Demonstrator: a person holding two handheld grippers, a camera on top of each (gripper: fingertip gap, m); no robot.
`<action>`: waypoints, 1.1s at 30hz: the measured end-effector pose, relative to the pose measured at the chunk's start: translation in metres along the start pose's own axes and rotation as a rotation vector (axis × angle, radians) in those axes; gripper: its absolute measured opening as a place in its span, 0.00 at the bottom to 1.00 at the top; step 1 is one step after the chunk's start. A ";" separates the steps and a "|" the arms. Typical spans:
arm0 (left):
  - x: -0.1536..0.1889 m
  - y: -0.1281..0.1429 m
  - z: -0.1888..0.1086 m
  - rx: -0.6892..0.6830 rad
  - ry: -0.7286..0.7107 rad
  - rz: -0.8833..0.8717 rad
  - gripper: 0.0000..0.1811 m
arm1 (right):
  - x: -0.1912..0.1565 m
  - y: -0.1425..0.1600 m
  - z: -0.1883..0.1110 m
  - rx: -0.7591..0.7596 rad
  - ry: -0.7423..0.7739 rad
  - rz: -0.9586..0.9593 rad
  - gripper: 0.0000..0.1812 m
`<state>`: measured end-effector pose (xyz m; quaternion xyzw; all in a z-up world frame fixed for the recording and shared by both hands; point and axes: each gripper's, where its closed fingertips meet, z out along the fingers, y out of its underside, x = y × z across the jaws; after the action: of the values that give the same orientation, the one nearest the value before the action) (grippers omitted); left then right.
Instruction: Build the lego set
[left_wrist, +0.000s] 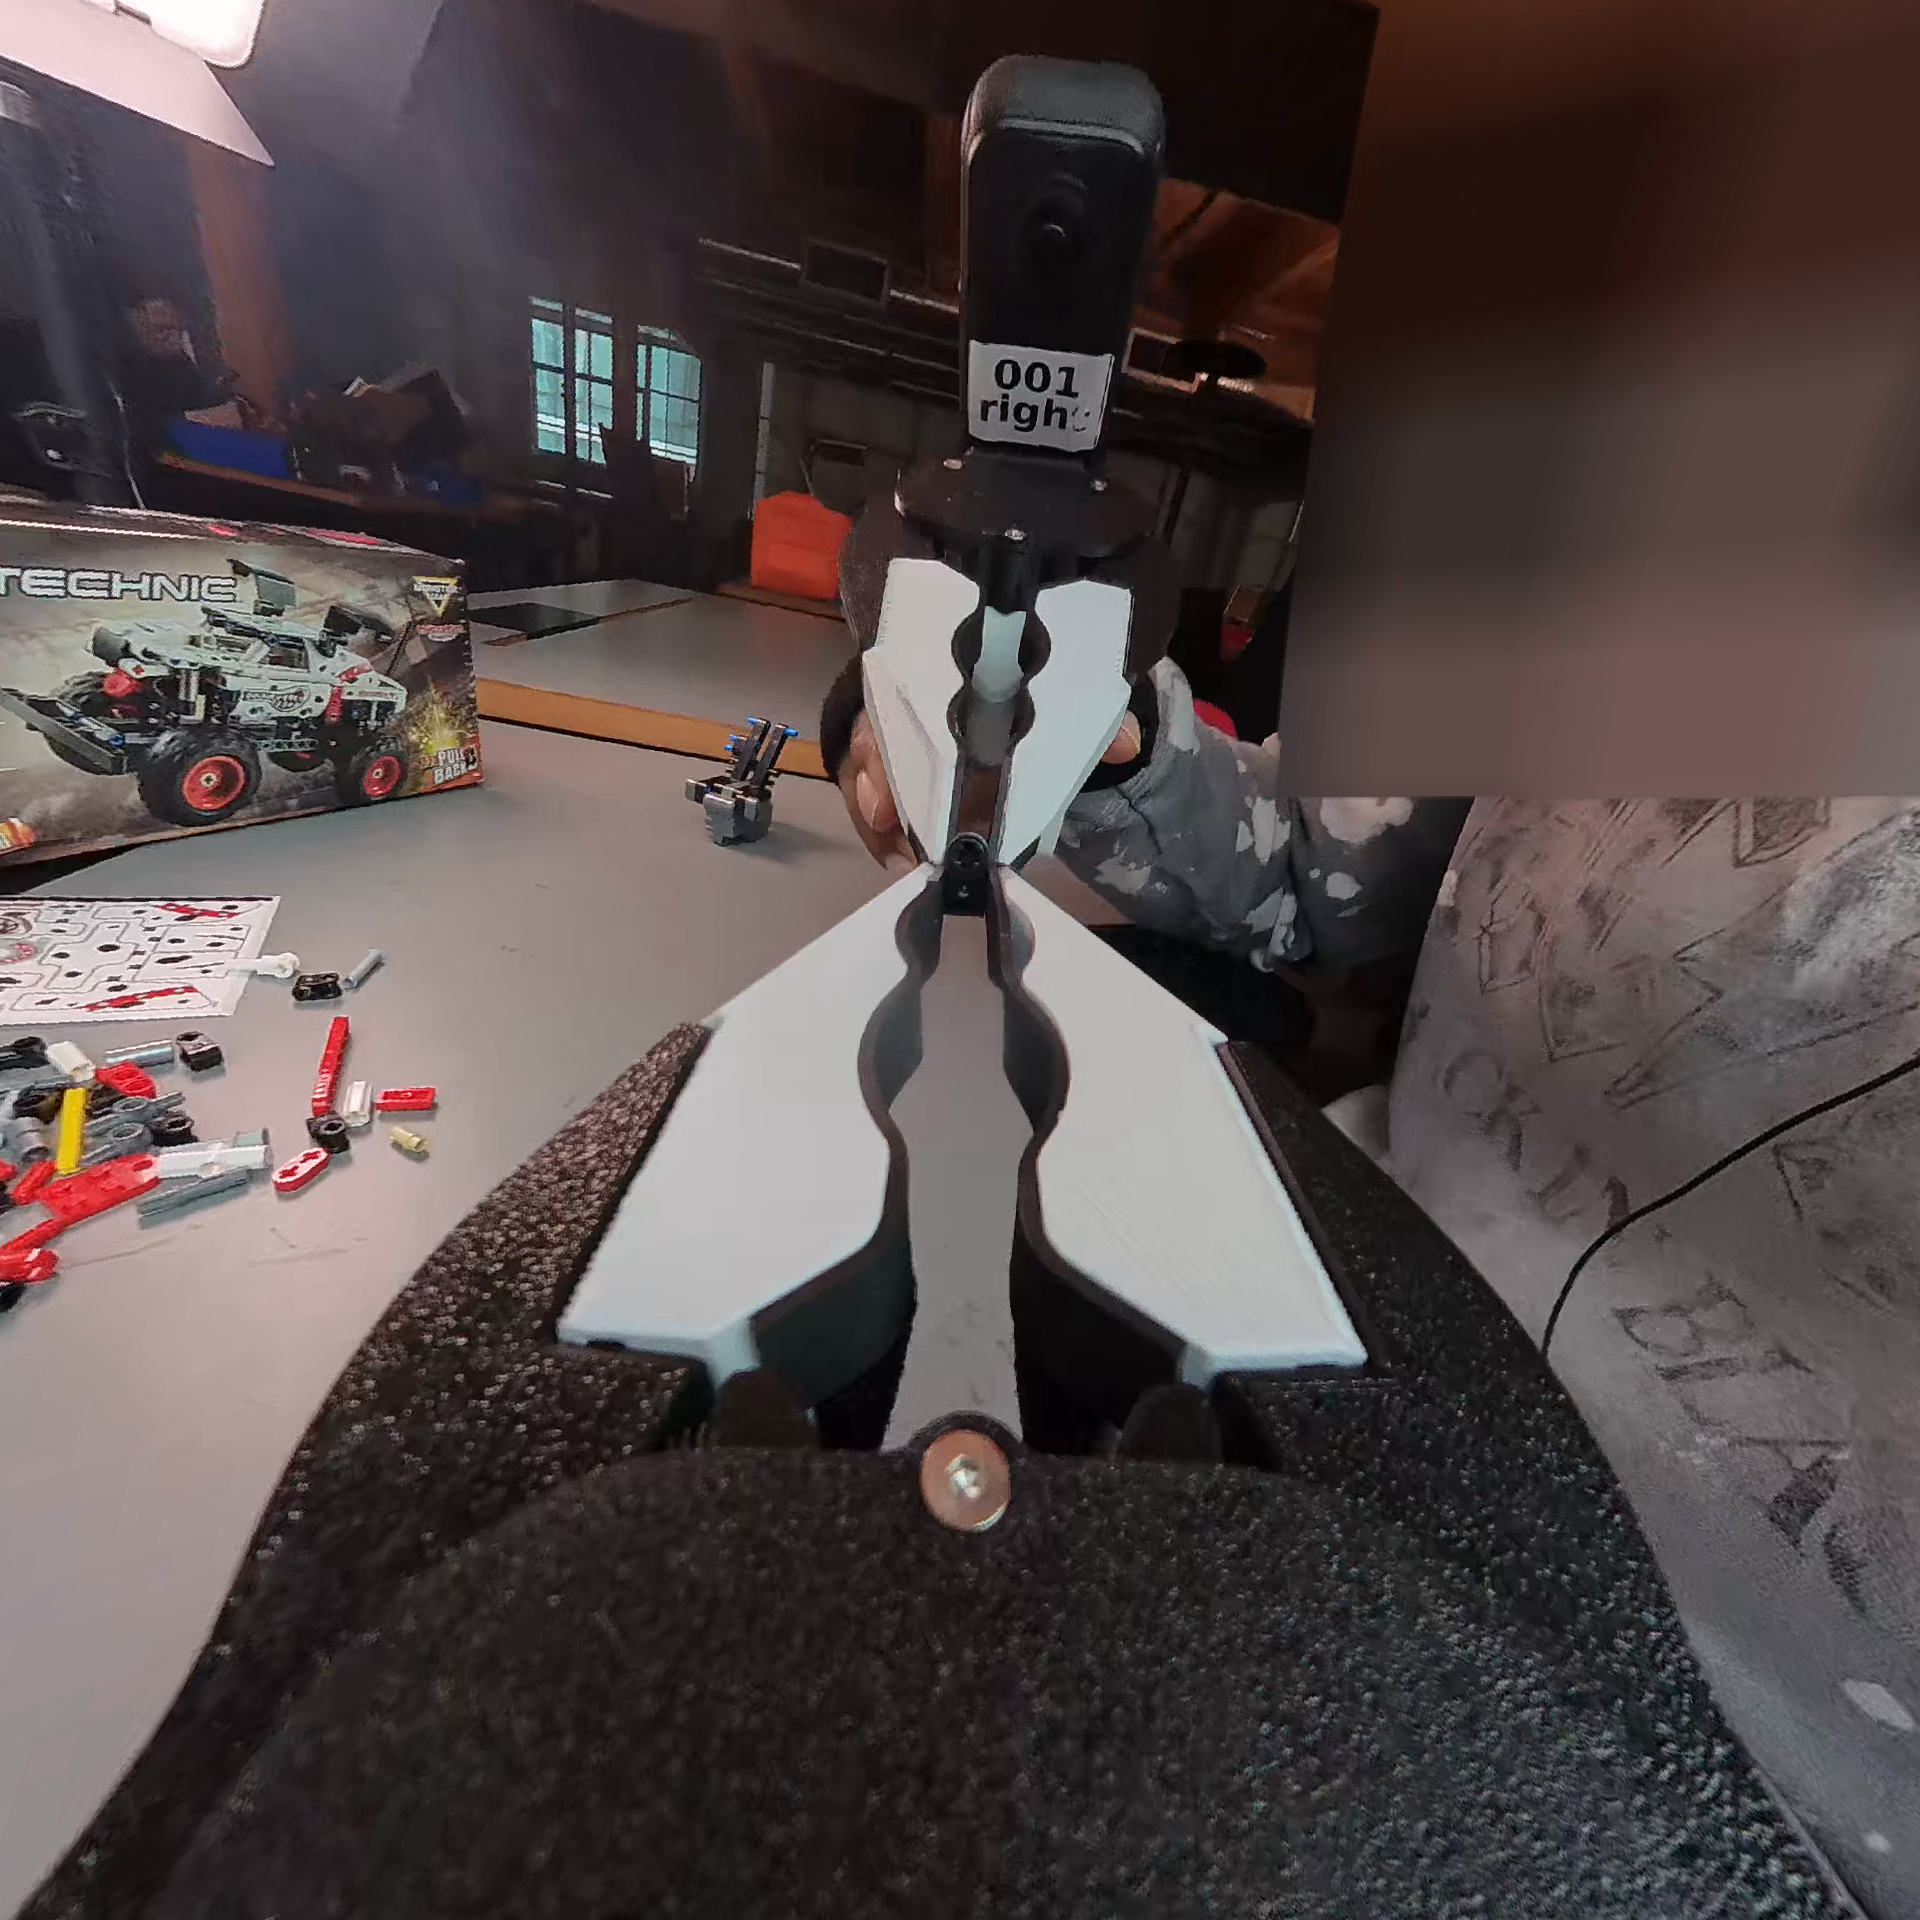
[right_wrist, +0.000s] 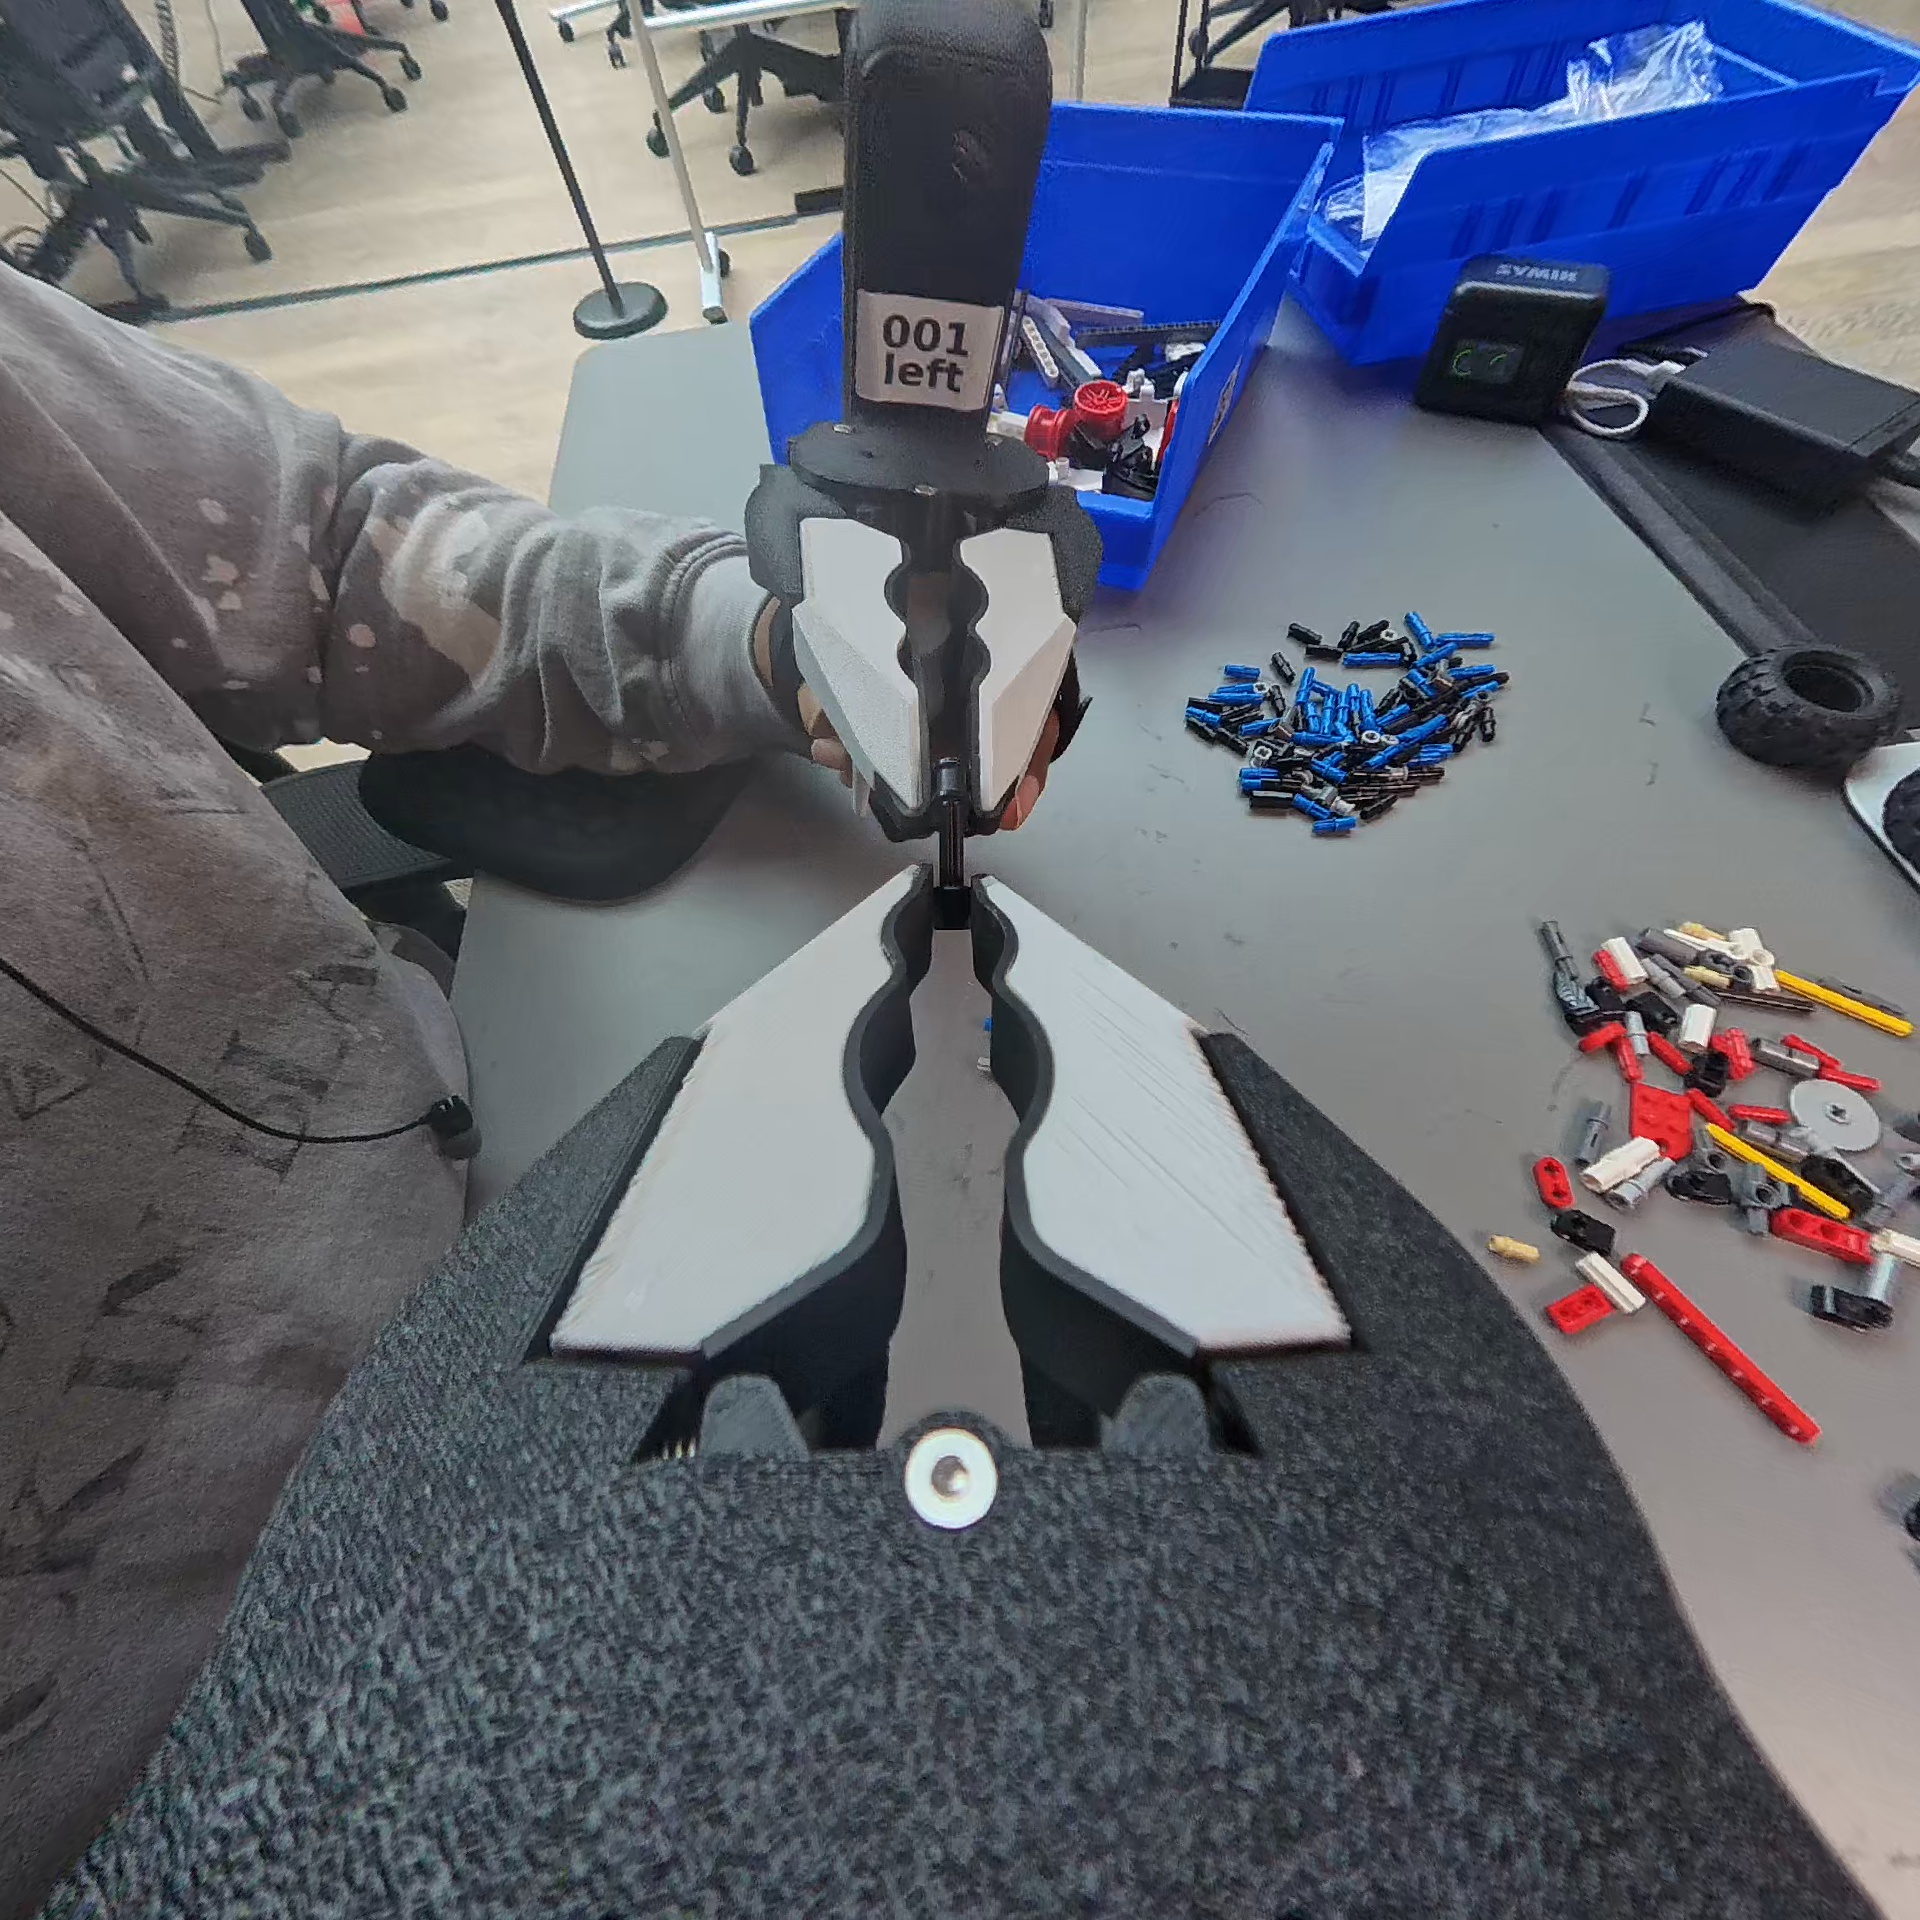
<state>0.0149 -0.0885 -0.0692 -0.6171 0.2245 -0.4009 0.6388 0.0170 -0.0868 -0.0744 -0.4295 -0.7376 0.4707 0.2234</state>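
The left tool (left_wrist: 961, 883) and right tool (right_wrist: 948, 883) have smooth matt pale plastic fingers (left_wrist: 769, 1174) with fine printed ridges, set in coarse, grainy black bodies (right_wrist: 935, 1662) with a shiny metal screw (right_wrist: 950, 1480). The bench (right_wrist: 1351, 935) is smooth, matt grey and lightly scuffed. On it lie glossy plastic lego pieces (right_wrist: 1725, 1122), a knobbly rubber tyre (right_wrist: 1806, 704), glossy blue plastic bins (right_wrist: 1174, 312), a printed cardboard box (left_wrist: 229, 675) and a paper sheet (left_wrist: 125, 956).

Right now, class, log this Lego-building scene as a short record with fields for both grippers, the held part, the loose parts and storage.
left gripper: shut on black connector piece
right gripper: shut on the same piece, tip to tip with the left
black connector piece: held above the grey table
pin pile: blue and black, on table
mixed parts: red, yellow, grey
storage: blue bin
set box: standing, far left
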 end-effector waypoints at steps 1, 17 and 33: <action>0.000 0.002 0.000 -0.027 -0.015 0.036 0.04 | 0.000 0.002 0.000 -0.008 -0.008 0.006 0.03; 0.055 0.055 0.019 -0.402 0.153 0.377 0.05 | -0.063 0.052 -0.009 -0.083 -0.614 0.315 0.03; 0.085 0.090 0.052 -0.483 0.216 0.473 0.05 | -0.076 0.026 -0.014 0.179 -0.674 0.381 0.00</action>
<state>0.1257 -0.1310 -0.1312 -0.6352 0.5159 -0.2400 0.5223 0.0789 -0.1393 -0.0857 -0.3589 -0.6326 0.6808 -0.0862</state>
